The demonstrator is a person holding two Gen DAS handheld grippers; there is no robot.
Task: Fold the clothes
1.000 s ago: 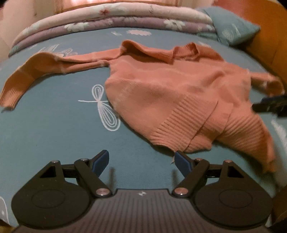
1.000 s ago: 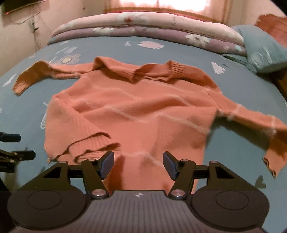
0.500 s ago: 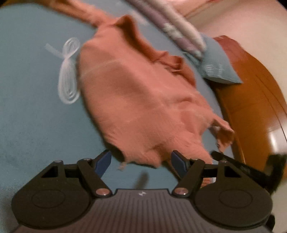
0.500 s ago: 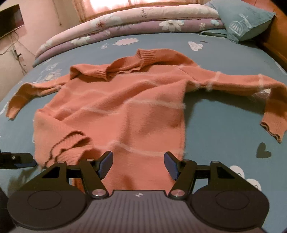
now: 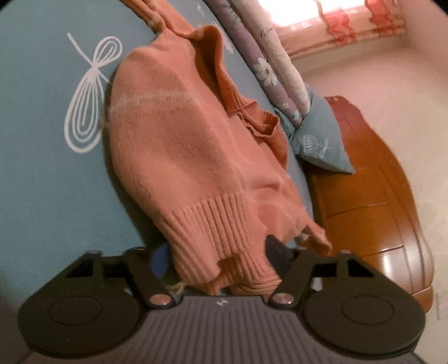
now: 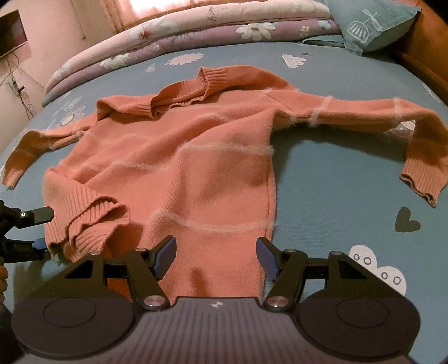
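A salmon-pink knitted sweater point(image 6: 196, 168) lies spread on the blue bed sheet point(image 6: 336, 196), neck toward the far side and both sleeves stretched out. Its lower left corner is bunched up, showing the ribbed hem point(image 5: 212, 238). My left gripper point(image 5: 217, 254) is rolled on its side at that corner. Its jaws are closing, with the ribbed hem between them and a small gap still showing at the blue pad point(image 5: 159, 259). From the right wrist view the left gripper point(image 6: 48, 229) sits at the hem's edge. My right gripper point(image 6: 215, 257) stands open over the sweater's lower right part.
Folded floral quilts point(image 6: 196, 30) and a blue pillow point(image 6: 369, 25) lie along the far side of the bed. A wooden headboard point(image 5: 378, 210) rises on the right. Part of a hand point(image 6: 2, 280) shows at the left edge.
The left gripper has rolled over, dropped to the bunched hem corner and narrowed around it. The right gripper has shifted over the sweater's lower part, still open.
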